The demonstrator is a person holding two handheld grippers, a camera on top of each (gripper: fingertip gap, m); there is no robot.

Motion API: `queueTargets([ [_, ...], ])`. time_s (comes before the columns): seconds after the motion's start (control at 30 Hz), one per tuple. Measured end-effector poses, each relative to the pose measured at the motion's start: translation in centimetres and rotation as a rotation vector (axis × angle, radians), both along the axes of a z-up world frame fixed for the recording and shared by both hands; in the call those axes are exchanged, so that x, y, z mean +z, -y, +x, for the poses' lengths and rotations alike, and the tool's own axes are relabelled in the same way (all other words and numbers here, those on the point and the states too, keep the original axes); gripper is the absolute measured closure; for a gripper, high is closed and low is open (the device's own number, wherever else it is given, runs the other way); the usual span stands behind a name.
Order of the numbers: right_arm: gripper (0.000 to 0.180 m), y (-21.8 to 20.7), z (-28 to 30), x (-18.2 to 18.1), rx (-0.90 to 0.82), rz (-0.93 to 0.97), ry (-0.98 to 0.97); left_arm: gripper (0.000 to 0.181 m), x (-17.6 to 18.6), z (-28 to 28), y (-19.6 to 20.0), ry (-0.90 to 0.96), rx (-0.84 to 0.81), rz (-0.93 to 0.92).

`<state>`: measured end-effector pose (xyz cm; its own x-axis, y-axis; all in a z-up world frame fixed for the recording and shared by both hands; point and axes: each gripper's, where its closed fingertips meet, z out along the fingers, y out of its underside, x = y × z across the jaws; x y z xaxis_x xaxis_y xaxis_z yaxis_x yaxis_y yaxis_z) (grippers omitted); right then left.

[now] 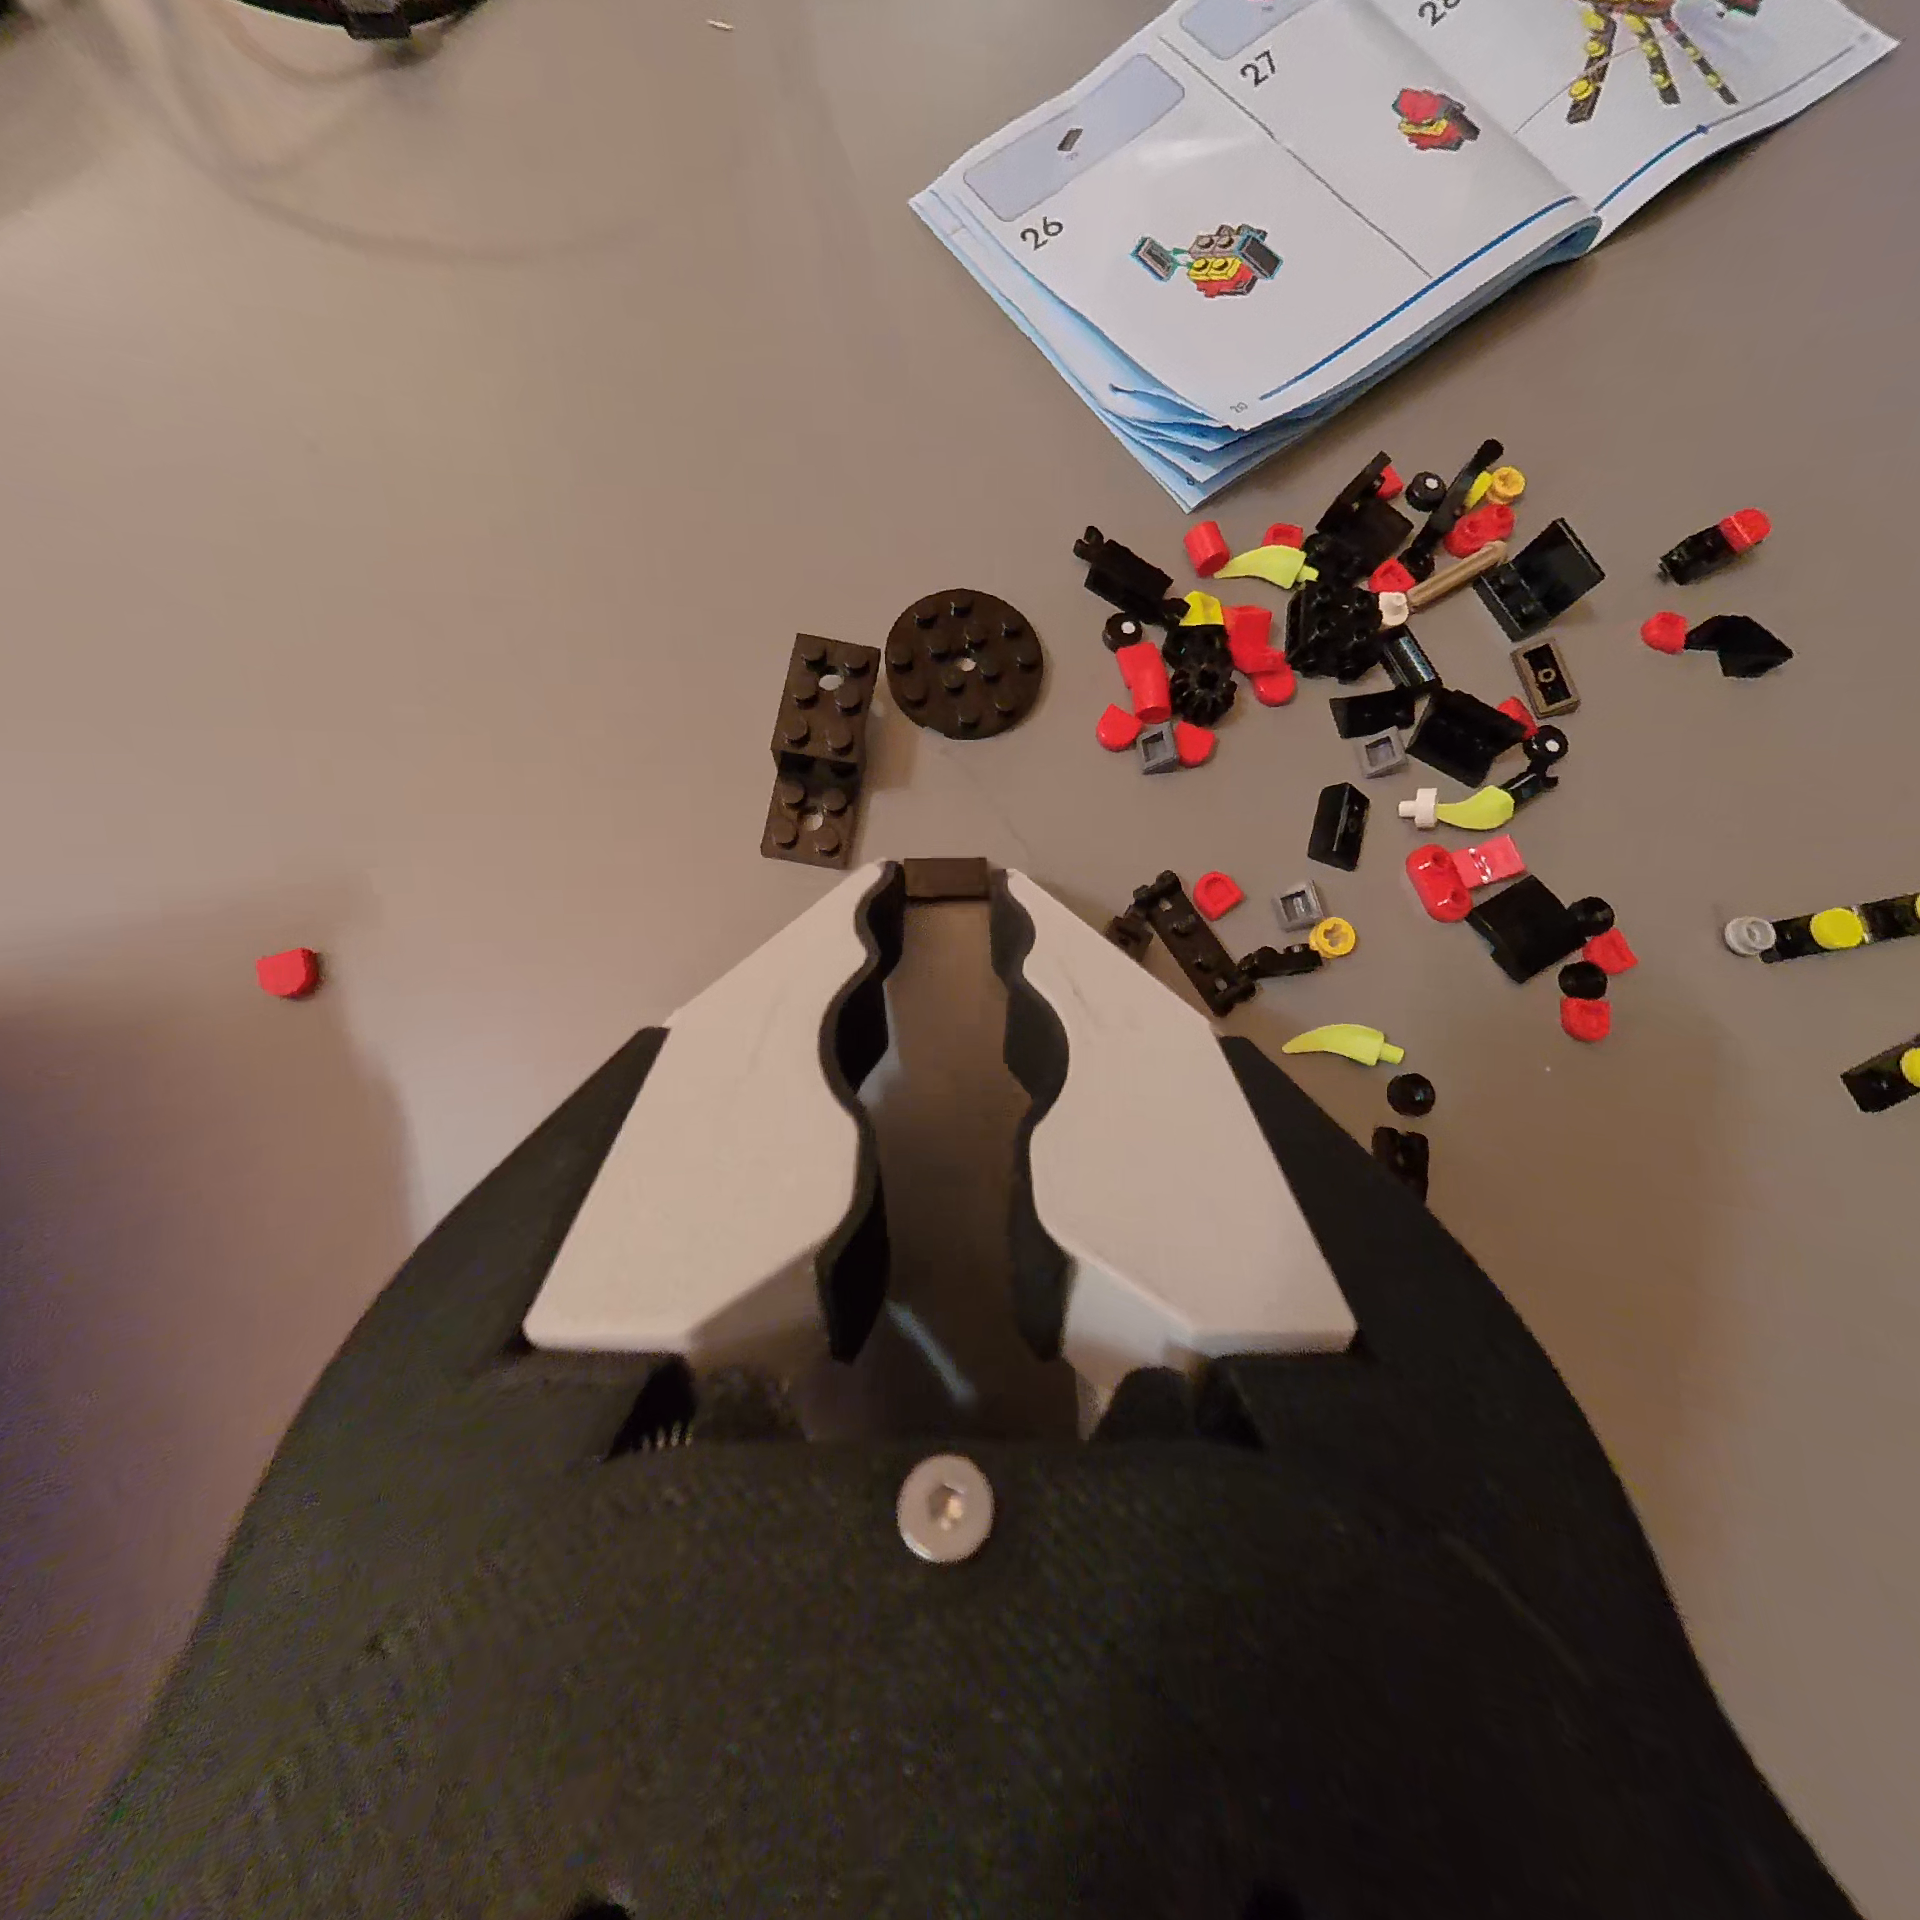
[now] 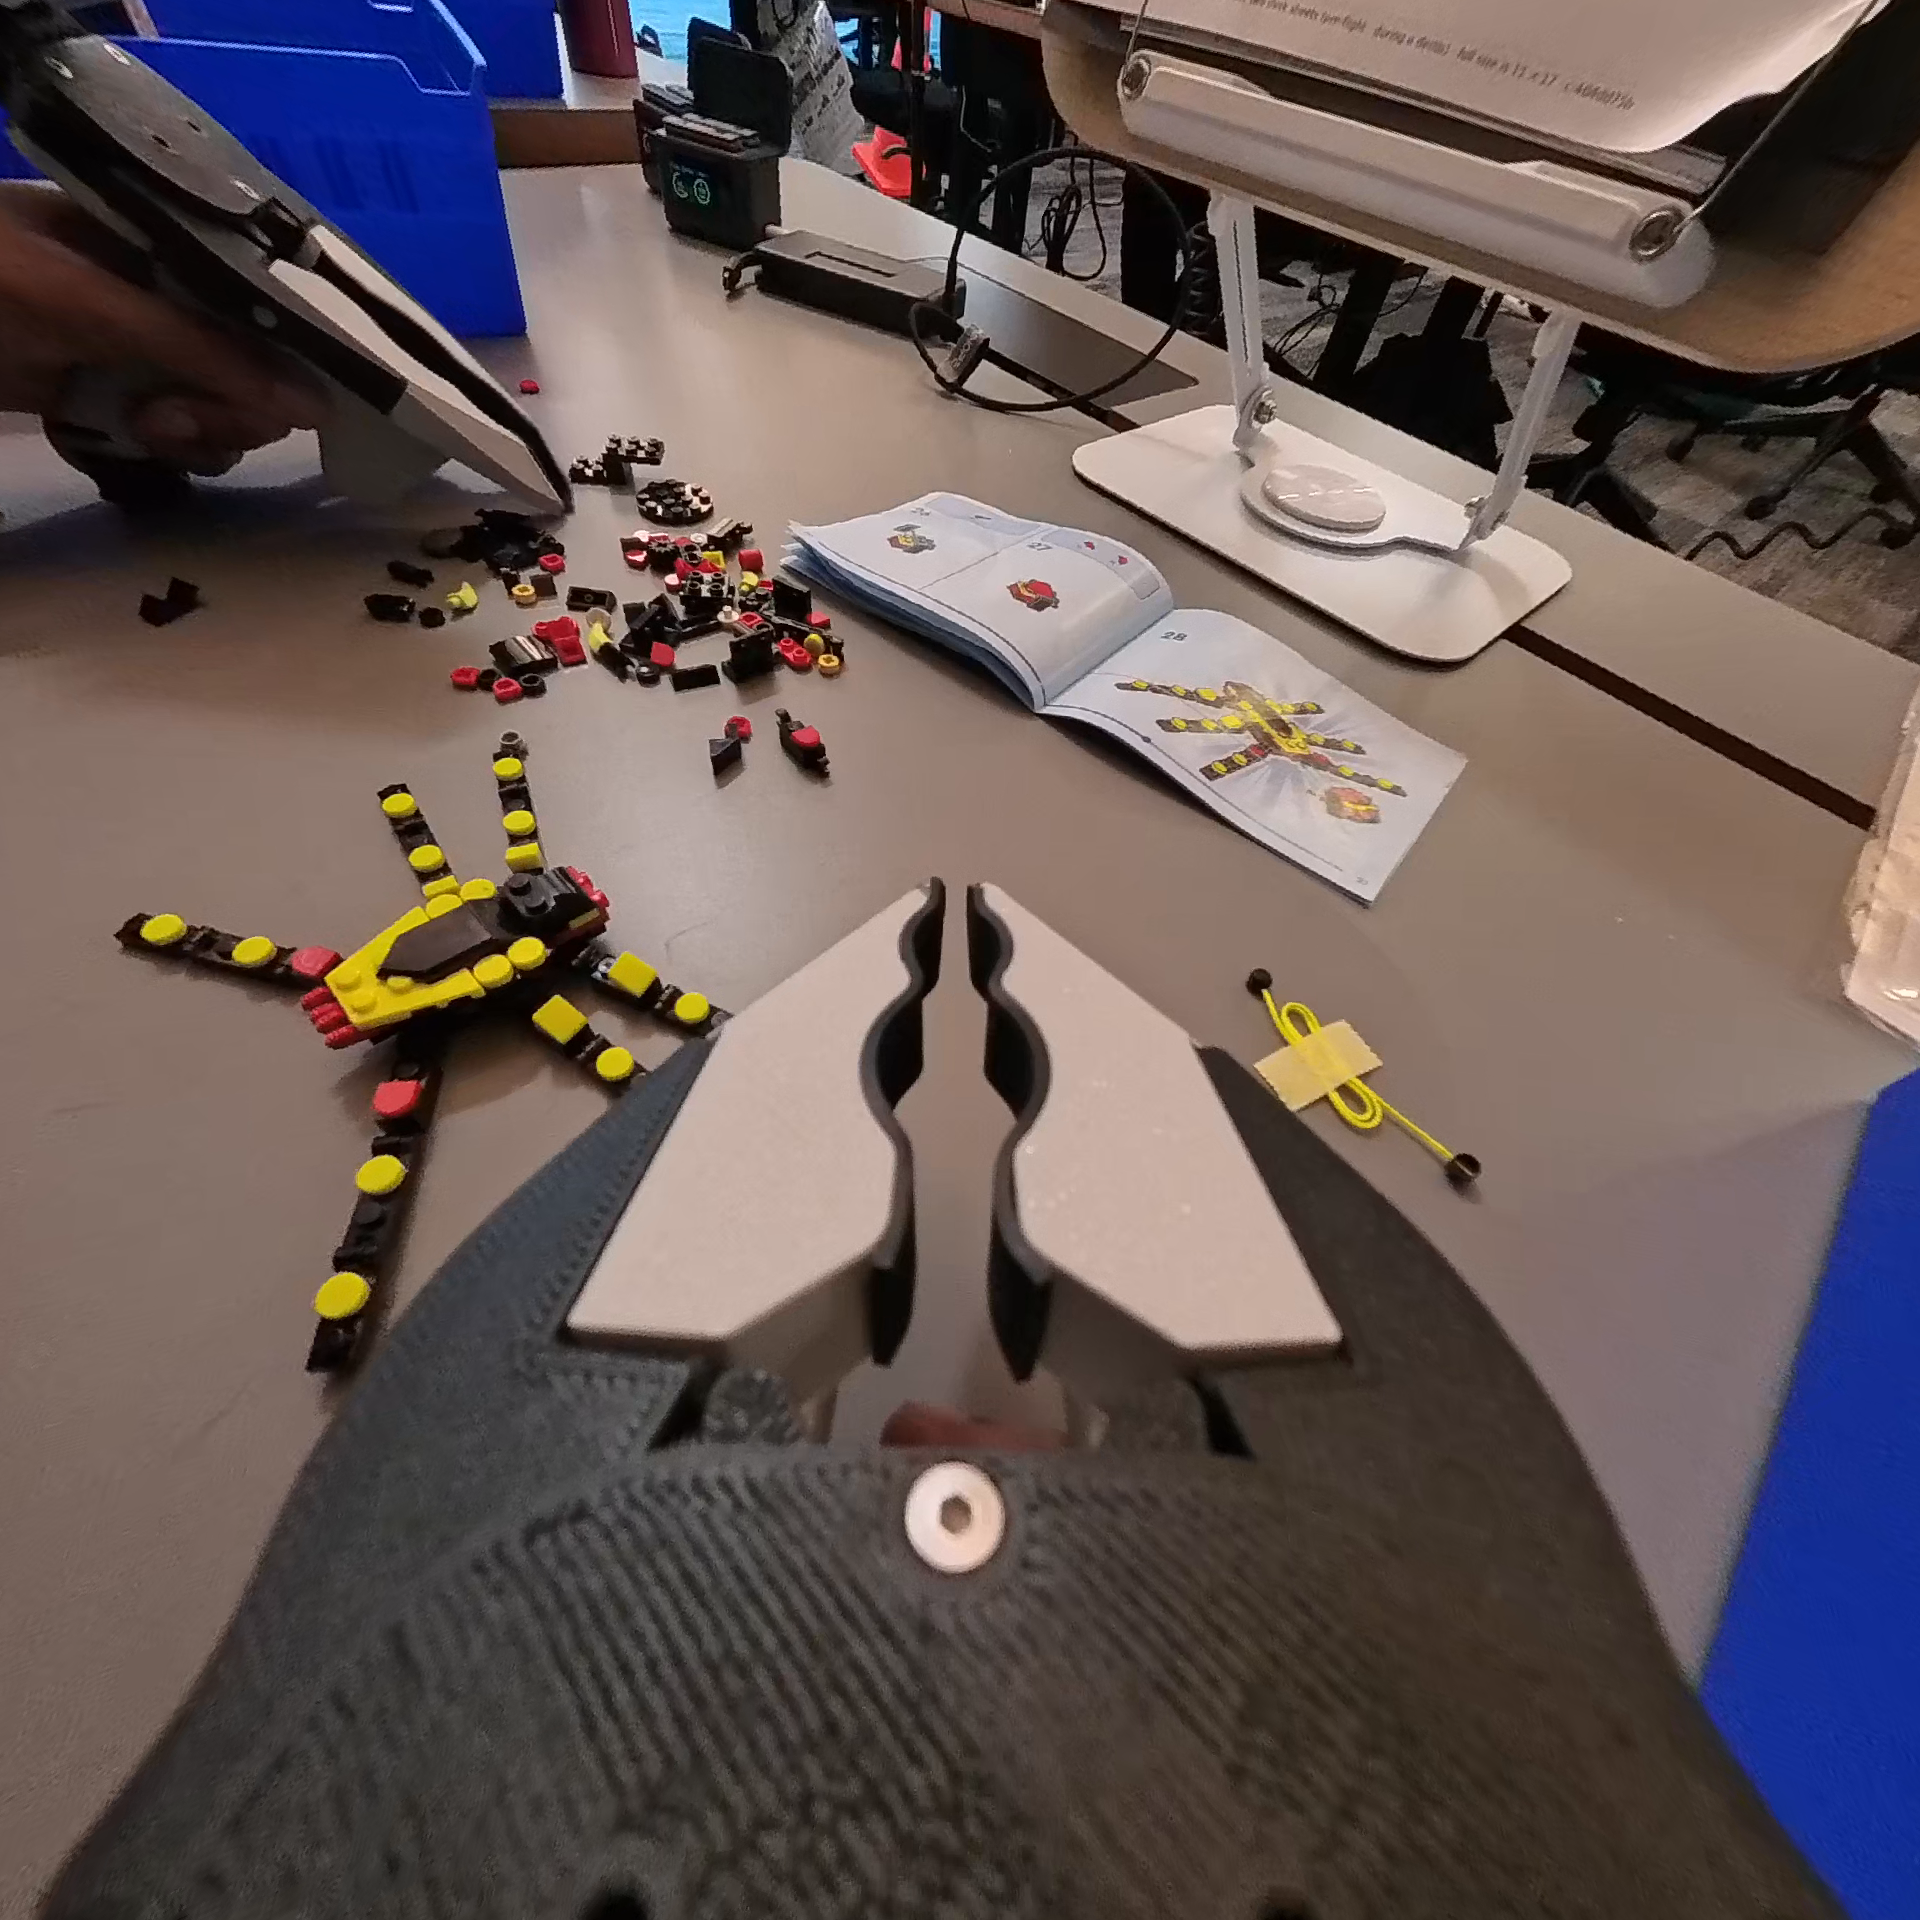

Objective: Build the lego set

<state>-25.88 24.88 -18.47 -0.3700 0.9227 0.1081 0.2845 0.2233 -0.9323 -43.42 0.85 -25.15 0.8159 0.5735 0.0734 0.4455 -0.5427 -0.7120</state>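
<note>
Left tongs nearly closed, pinching small dark piece at tips, low over table beside parts pile. Same tongs seen from right view, tips down at pile edge. Right tongs almost shut, thin gap only, holding nothing, hovering above table, well apart from pile. Spider model part-built, yellow body, black legs with yellow studs, lying flat left of right tongs, not touched. Booklet open beyond pile, flat on table. Two black plates and round black plate just ahead of left tongs, apart from main scatter. Stray red piece off alone to left. Yellow cord with tape right of right tongs, unused. Step judged: picking part from pile for a sub-build, main body mostly done, many loose bits left. Progress maybe past halfway, cannot say exactly. Next move likely calls for lifting piece clear, turning studs up, bringing to mating part, right tongs needed to steady that part. Risk: tiny piece gripped at very tips, could twist or pop out. Exact shape of held piece cannot be told.
</note>
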Motion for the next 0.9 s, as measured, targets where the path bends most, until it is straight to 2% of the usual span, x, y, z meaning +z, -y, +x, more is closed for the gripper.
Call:
queueTargets([
  [0.13, 0.178, -0.5, 0.1, 0.7, -0.016, 0.029, -0.026, 0.166, 0.6, 0.1, -0.2, -0.036, -0.009, -0.001],
  [0.3, 0.176, -1.7, 2.0, 4.7, -0.079, 0.018, -0.104, 0.166, 5.0, 1.8, -2.4, -0.092, -0.059, 0.108],
  [0.43, 0.175, -2.3, 5.3, 6.0, -0.102, 0.003, -0.112, 0.167, 8.0, 6.5, -7.9, -0.087, -0.234, 0.174],
  [0.57, 0.177, -4.4, 9.4, 4.9, -0.143, 0.123, -0.097, 0.166, 8.6, 14.4, -16.0, -0.028, -0.538, 0.184],
  [0.63, 0.18, -5.6, 11.2, 4.4, -0.164, 0.164, -0.087, 0.167, 8.4, 19.1, -20.0, 0.036, -0.7, 0.197],
  [0.73, 0.18, -5.5, 13.5, 3.1, -0.094, 0.118, -0.001, 0.166, 5.9, 24.9, -24.7, 0.1, -0.915, 0.097],
  [0.8, 0.18, -5.6, 14.0, 3.1, -0.081, 0.085, 0.01, 0.166, 3.5, 26.9, -26.8, 0.074, -1.013, -0.012],
  [0.9, 0.179, -5.9, 14.1, 2.7, -0.078, 0.118, 0.014, 0.167, 1.3, 28.5, -29.1, 0.049, -1.071, -0.108],
])
